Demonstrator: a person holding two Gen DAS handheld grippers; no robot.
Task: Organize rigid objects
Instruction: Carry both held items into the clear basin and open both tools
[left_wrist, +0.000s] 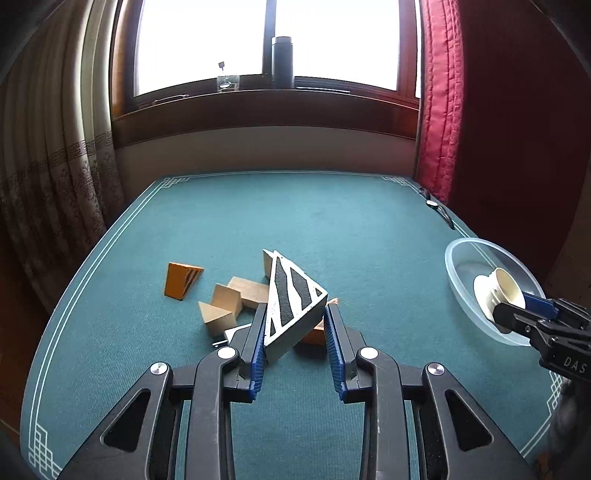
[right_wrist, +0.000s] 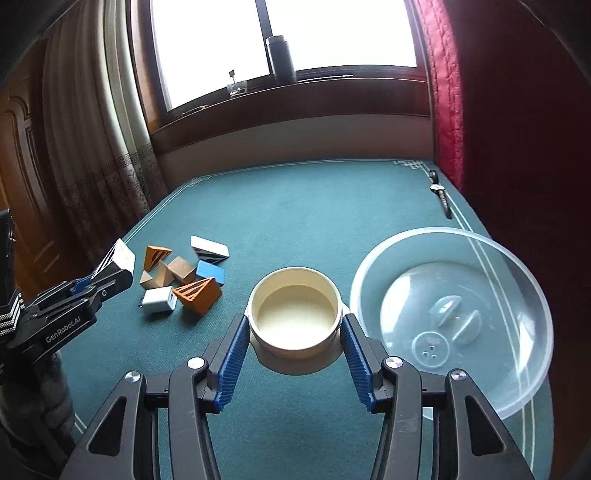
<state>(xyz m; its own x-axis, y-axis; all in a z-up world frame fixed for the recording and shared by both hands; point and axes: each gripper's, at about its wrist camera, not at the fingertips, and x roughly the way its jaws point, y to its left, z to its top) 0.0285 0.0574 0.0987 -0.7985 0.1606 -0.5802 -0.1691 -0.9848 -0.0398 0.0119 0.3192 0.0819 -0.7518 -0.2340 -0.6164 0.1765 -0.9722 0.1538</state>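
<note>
My left gripper (left_wrist: 295, 314) is shut on a white wedge block with black stripes (left_wrist: 291, 299) and holds it above the pile of blocks; it also shows in the right wrist view (right_wrist: 112, 260). My right gripper (right_wrist: 293, 325) is shut on a cream round cup (right_wrist: 293, 312), held over the green table beside the clear plastic bowl (right_wrist: 517, 266). In the left wrist view the cup (left_wrist: 506, 291) shows in front of the bowl (left_wrist: 458, 266). The pile holds orange wedges (right_wrist: 199, 293), wooden blocks (right_wrist: 170, 273), a blue block (right_wrist: 210, 271) and a white charger (right_wrist: 159, 300).
A wristwatch (right_wrist: 439, 192) lies at the table's far right edge. A dark flask (right_wrist: 280, 57) and a small glass (right_wrist: 236, 88) stand on the windowsill. A red curtain (right_wrist: 498, 110) hangs at the right, beige curtains at the left.
</note>
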